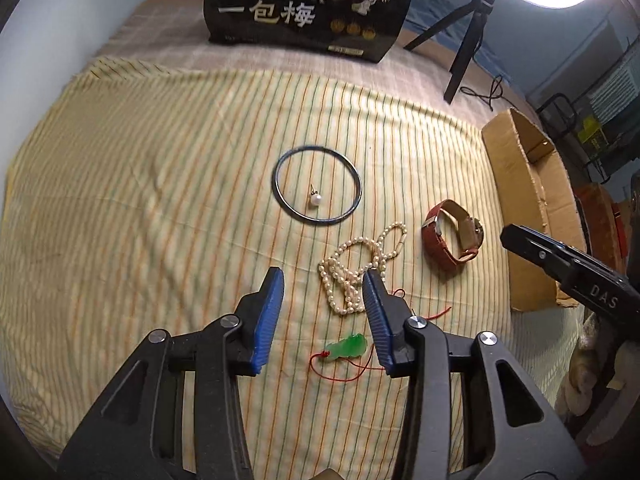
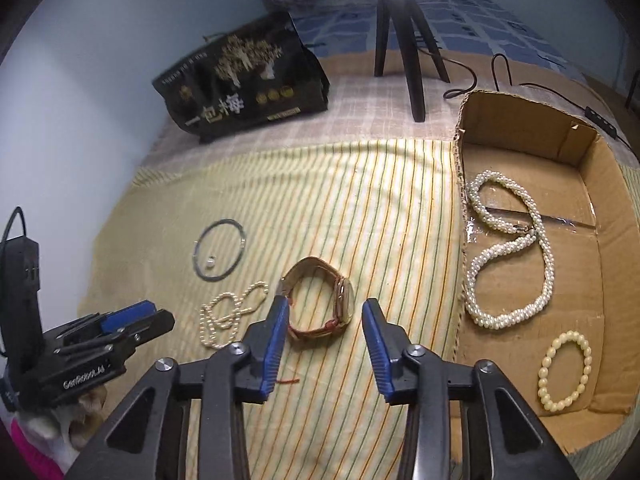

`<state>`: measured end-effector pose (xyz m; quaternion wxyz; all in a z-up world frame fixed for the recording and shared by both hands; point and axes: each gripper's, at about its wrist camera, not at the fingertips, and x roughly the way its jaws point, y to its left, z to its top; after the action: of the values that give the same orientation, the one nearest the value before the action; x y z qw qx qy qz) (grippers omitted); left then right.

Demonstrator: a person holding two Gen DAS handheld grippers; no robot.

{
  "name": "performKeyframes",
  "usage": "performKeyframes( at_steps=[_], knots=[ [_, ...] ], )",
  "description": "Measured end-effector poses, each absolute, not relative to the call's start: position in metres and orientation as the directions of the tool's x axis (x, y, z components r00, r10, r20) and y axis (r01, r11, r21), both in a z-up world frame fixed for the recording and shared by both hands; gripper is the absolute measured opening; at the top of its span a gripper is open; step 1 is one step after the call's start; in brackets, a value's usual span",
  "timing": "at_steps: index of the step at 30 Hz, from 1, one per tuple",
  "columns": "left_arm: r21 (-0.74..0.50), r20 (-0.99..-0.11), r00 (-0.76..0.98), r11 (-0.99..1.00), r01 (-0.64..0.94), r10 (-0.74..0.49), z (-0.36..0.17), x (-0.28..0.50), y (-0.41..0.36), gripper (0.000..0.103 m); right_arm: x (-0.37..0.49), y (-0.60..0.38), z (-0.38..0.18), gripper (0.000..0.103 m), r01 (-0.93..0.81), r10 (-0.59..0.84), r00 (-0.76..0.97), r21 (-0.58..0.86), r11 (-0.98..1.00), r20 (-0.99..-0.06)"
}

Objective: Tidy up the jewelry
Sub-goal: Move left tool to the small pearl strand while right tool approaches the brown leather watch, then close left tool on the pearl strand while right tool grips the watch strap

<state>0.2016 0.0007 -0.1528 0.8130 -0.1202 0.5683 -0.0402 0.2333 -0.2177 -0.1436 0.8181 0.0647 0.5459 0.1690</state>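
**Both grippers over loose jewelry; nothing held**

Left gripper (image 1: pixel 324 312): fingers part-spread, empty, above green pendant (image 1: pixel 347 347) and pearl strand (image 1: pixel 360 268) on the striped cloth (image 1: pixel 160 200). Strand looks limp, slippery; pinch a bunched section. Right gripper (image 2: pixel 325 336): part-spread, empty, straddling the watch (image 2: pixel 320 304); stiff strap, best grip. Only the right view shows inside the cardboard box (image 2: pixel 612 280): rope necklace (image 2: pixel 508 280), bead bracelet (image 2: pixel 564 372).
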Motion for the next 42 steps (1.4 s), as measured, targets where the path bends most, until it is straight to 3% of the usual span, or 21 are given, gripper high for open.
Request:
performKeyframes(
  at_steps=[5, 25, 32, 37, 42],
  knots=[
    [-0.248, -0.92, 0.332, 0.965, -0.082, -0.208, -0.162, 0.21, -0.005, 0.037, 0.239, -0.207, -0.156, 0.034, -0.21, 0.321, 0.329, 0.263, 0.942, -0.888],
    [-0.228, -0.94, 0.287, 0.965, -0.129, -0.184, -0.196, 0.234, -0.016, 0.036, 0.254, -0.191, -0.169, 0.026, -0.216, 0.253, 0.324, 0.189, 0.958, -0.912],
    [-0.145, -0.947, 0.301, 0.985, -0.095, -0.111, -0.2, 0.236, -0.029, 0.025, 0.258, -0.19, -0.179, 0.025, -0.216, 0.237, 0.312, 0.175, 0.961, -0.92],
    [-0.131, -0.947, 0.307, 0.987, -0.09, -0.098, -0.201, 0.236, -0.027, 0.007, 0.262, -0.187, -0.186, 0.022, -0.222, 0.213, 0.303, 0.149, 0.964, -0.929],
    [-0.13, -0.945, 0.312, 0.987, -0.092, -0.096, -0.199, 0.235, -0.026, 0.006, 0.263, -0.184, -0.19, 0.011, -0.237, 0.187, 0.307, 0.115, 0.965, -0.933]
  ],
)
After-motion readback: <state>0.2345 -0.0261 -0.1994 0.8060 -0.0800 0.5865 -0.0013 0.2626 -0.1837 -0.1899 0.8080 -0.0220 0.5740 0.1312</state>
